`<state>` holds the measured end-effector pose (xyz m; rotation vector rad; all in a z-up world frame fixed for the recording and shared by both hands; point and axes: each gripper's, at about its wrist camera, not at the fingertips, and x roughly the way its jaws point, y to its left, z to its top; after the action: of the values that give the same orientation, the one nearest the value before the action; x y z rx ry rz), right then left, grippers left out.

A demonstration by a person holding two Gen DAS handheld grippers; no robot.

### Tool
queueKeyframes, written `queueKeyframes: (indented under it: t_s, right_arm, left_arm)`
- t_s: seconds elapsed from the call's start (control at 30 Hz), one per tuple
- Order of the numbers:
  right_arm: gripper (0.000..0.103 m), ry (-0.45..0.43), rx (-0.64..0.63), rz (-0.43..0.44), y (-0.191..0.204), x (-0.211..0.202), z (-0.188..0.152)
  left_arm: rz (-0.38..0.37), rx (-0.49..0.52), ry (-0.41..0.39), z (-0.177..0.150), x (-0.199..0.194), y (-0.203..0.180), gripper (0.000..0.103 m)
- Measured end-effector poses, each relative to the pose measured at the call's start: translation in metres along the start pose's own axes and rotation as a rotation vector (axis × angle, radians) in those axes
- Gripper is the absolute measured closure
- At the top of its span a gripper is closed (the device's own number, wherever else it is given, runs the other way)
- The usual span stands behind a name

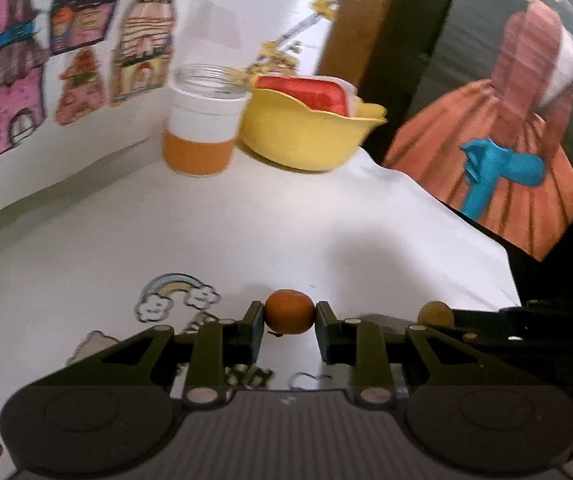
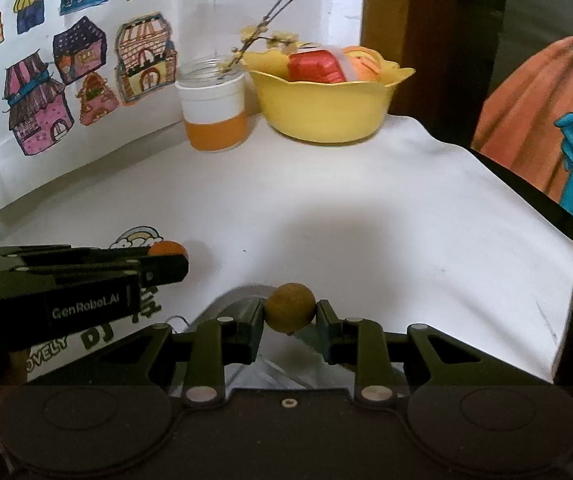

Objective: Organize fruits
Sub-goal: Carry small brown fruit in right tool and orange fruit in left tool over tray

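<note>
While we hover above the table (image 2: 366,208):
Left gripper (image 1: 289,317): clamped on our orange fruit (image 1: 289,317).
Right gripper (image 2: 289,308): squeezing a brownish round fruit (image 2: 289,307), perhaps a longan.

Home: house drawings (image 2: 86,56), fruit bowl (image 2: 326,108)

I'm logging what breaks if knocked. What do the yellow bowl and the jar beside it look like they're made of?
The yellow bowl looks like plastic: uniform opaque colour, a thin scalloped rim, a soft sheen. The jar seems to be clear glass, or possibly clear plastic: its rim is see-through, and a white and orange band wraps the body. Blur leaves it uncertain.
</note>
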<state>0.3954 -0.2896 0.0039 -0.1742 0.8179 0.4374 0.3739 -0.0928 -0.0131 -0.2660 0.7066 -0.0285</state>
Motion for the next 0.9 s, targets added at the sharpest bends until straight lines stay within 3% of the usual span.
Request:
queueKeyframes:
  t_s: [0.4, 0.9]
  right_arm:
    - [0.073, -0.007, 0.057, -0.048, -0.027, -0.03, -0.035]
    - [0.073, 0.007, 0.075, -0.073, -0.032, -0.042, -0.062]
  left_arm:
    - [-0.111, 0.162, 0.104, -0.015, 0.006, -0.042, 0.073]
    - [-0.178, 0.273, 0.139, -0.02, 0.002, -0.069, 0.073]
